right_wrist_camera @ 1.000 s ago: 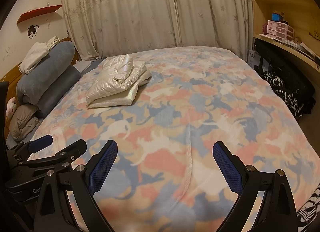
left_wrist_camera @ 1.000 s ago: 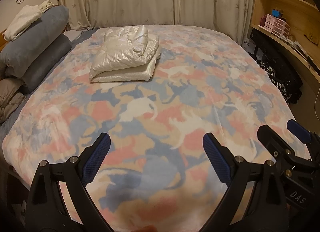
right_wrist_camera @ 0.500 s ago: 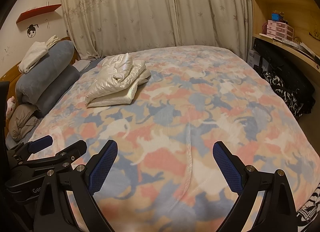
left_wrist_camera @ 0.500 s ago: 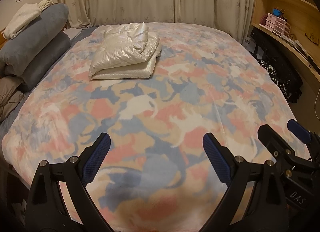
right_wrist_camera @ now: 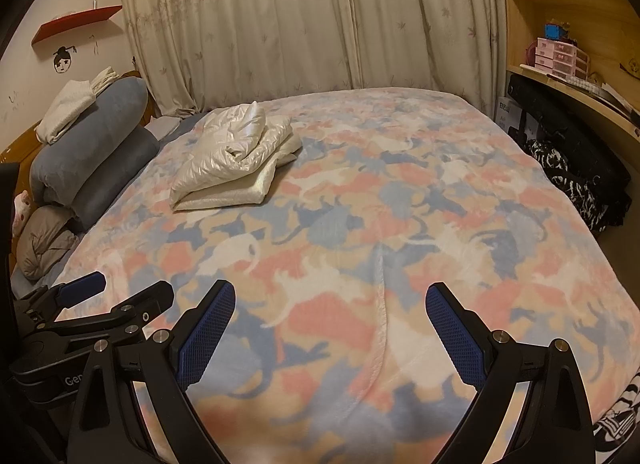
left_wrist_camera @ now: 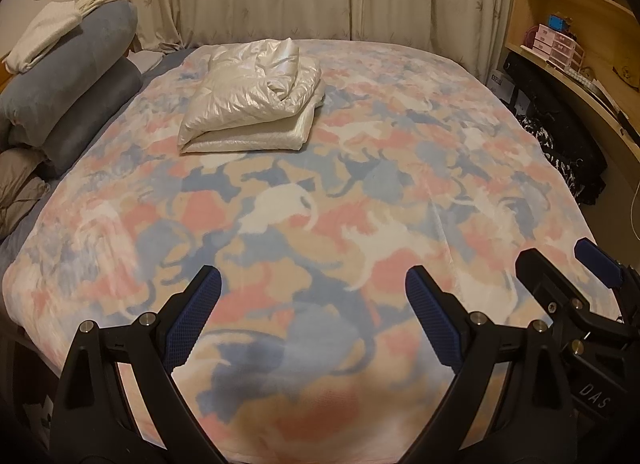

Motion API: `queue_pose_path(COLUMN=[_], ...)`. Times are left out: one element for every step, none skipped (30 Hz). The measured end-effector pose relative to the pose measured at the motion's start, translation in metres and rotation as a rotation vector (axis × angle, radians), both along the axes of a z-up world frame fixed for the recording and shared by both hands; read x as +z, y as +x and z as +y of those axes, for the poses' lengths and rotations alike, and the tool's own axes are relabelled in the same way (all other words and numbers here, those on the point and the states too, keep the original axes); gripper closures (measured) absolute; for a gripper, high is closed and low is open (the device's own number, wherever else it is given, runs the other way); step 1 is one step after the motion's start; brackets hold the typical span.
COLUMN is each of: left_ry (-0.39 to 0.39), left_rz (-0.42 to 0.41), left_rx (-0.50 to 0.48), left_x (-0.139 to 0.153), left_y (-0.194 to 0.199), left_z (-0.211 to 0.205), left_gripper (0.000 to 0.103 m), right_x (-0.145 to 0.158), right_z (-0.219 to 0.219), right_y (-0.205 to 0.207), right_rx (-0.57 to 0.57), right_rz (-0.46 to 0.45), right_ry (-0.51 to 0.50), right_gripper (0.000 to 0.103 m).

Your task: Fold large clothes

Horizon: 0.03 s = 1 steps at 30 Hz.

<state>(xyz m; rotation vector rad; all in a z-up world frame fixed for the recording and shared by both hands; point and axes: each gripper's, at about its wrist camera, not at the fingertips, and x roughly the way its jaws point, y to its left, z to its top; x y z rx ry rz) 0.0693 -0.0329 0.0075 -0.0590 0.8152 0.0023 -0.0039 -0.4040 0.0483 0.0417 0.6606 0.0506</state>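
Note:
A shiny cream puffer jacket (left_wrist_camera: 250, 97) lies folded into a thick bundle on the far left part of the bed (left_wrist_camera: 440, 167); the right wrist view shows the same jacket (right_wrist_camera: 234, 157). My left gripper (left_wrist_camera: 313, 306) hovers open over the near edge of the bed, far from the jacket, nothing between its blue pads. My right gripper (right_wrist_camera: 330, 322) is open too and empty, beside the left one. The right gripper's fingers (left_wrist_camera: 596, 262) show at the right edge of the left wrist view, and the left gripper's fingers (right_wrist_camera: 82, 288) at the left of the right wrist view.
The bed carries a pink, blue and beige cat-print blanket (right_wrist_camera: 400, 223). Grey-blue rolled bedding (left_wrist_camera: 76, 75) with a white folded cloth (left_wrist_camera: 44, 33) on top is stacked at the left. Curtains (right_wrist_camera: 312, 19) hang behind. A wooden shelf and desk (right_wrist_camera: 576, 75) with dark clothes (right_wrist_camera: 576, 179) stand at the right.
Both grippers have drifted slightly back and tilted; the jacket sits a little higher in each view. Neither gripper's opening has changed.

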Motion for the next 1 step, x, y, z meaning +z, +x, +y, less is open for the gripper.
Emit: queue_pose_path(left_ry=[0.001], left_rz=[0.004], left_rx=[-0.001], left_x=[-0.0006], left_y=[0.0013], left_z=[0.0003], left_gripper=[0.010], right_x=[0.0006], right_z=[0.0005], right_y=[0.0003], right_rx=[-0.001], right_rz=[0.000], right_ry=[0.000], right_gripper=[0.006])
